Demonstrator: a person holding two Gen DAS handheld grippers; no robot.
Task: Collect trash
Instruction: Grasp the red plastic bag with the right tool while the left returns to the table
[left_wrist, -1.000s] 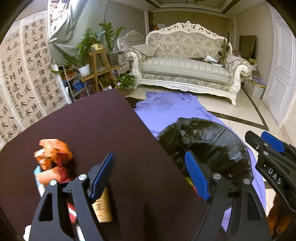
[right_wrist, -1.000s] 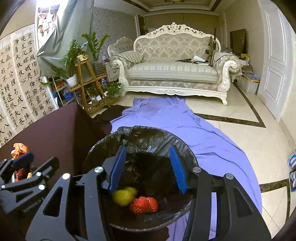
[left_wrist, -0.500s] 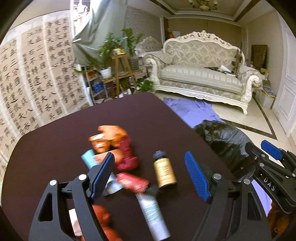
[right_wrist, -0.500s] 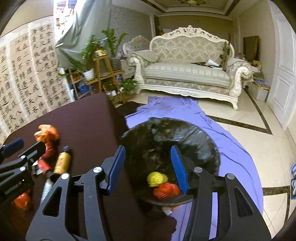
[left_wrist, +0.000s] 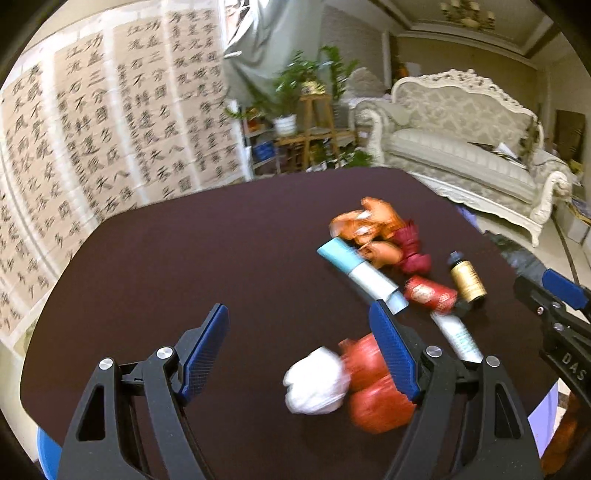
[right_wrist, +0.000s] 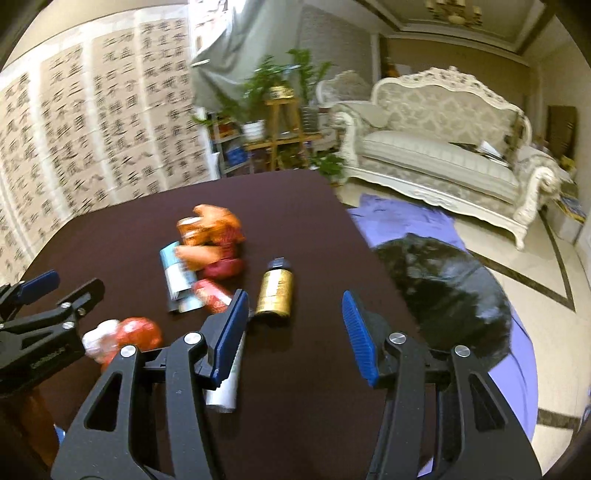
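Note:
Trash lies in a pile on the dark brown table: an orange crumpled wrapper, a blue-and-white tube, a small gold bottle with a dark cap, a red packet, a white wad and a red ball-like item. My left gripper is open and empty above the table, left of the pile. My right gripper is open and empty, just in front of the gold bottle. The black-lined trash bin stands on the floor right of the table.
A purple cloth lies on the floor under the bin. An ornate white sofa and a plant stand are behind. Calligraphy sheets hang on the left wall.
Both grippers have swung left from over the bin to over the table. The trash pile has come into view ahead of them. Both stay open and empty.

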